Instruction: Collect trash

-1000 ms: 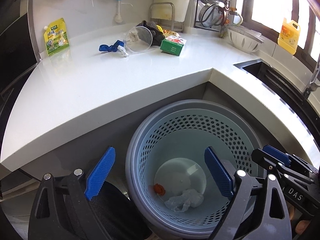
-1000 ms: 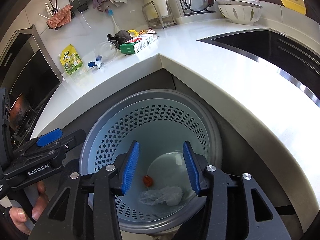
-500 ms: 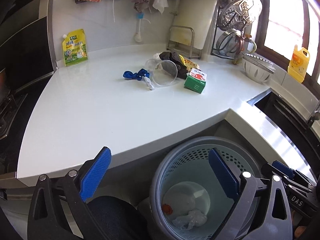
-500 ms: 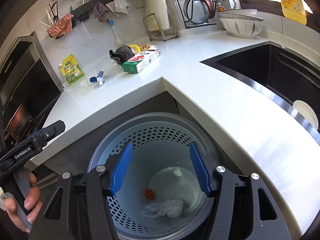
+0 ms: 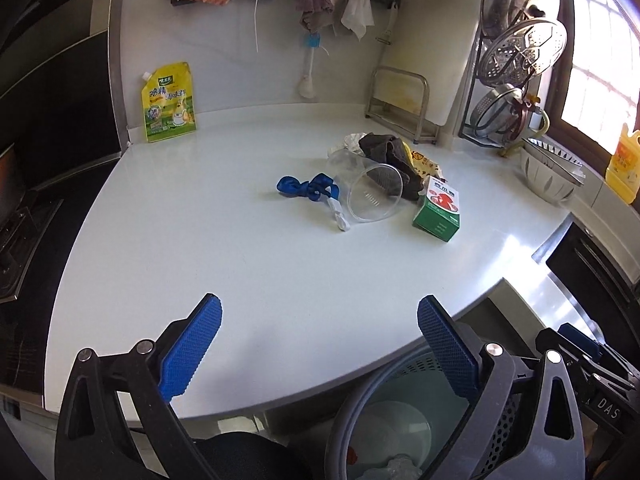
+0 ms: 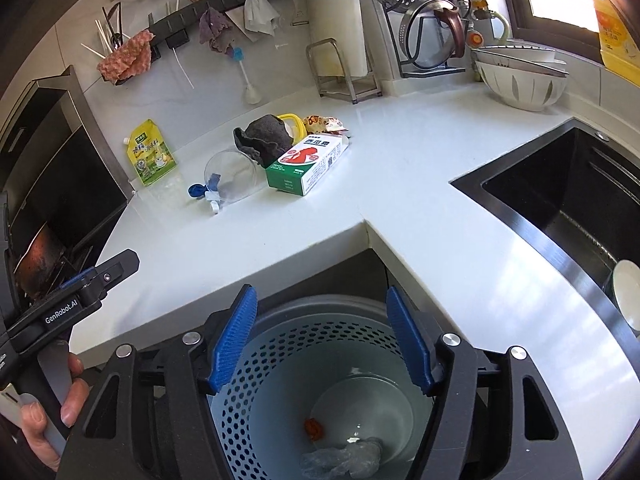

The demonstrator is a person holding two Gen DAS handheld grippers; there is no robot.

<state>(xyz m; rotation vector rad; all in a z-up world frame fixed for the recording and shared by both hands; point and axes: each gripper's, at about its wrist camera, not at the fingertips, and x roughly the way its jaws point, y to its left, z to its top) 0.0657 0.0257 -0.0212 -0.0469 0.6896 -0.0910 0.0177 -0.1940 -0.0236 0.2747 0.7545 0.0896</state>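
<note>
Since my left claw [image 5: 318,346] gapes empty and my right claw [image 6: 322,338], just widening, hangs empty over the near bin [image 6: 320,316], I judge reaching the far table's [image 5: 240,248] clear cup [image 5: 370,194] could send it rolling into the green carton [image 5: 438,210].

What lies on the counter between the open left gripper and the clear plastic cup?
Nothing: in the left wrist view the white counter is bare between the left gripper and the clear plastic cup.

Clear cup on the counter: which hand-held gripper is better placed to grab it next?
Probably left. The left hand-held gripper is open, empty, over the counter and facing the cup. The right hand-held gripper, also empty, is above the bin.
</note>
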